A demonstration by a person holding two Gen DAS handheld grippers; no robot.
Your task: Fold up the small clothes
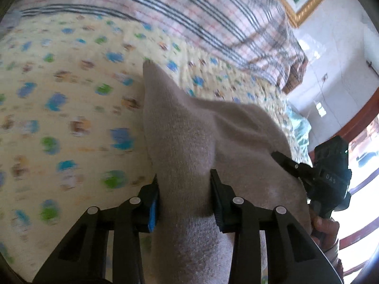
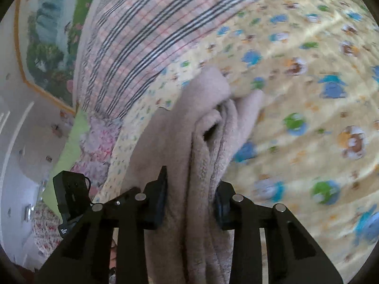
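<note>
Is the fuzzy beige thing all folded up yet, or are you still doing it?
Still doing it. Done: both grippers have hold of the cloth; the left gripper pinches one part and the right gripper pinches a bunched part with several layers. In hand: the cloth is lifted above the bedsheet, and the blur suggests motion. Left: laying it down flat and neat; no finished fold shows yet.

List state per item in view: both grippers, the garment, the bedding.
left gripper: shut on beige garment
right gripper: shut on beige garment, on bunched layers
beige garment: held by both grippers, draped and creased, not folded flat
yellow printed sheet: spread over the bed, under the garment
plaid blanket: lying heaped at the far side of the bed
</note>
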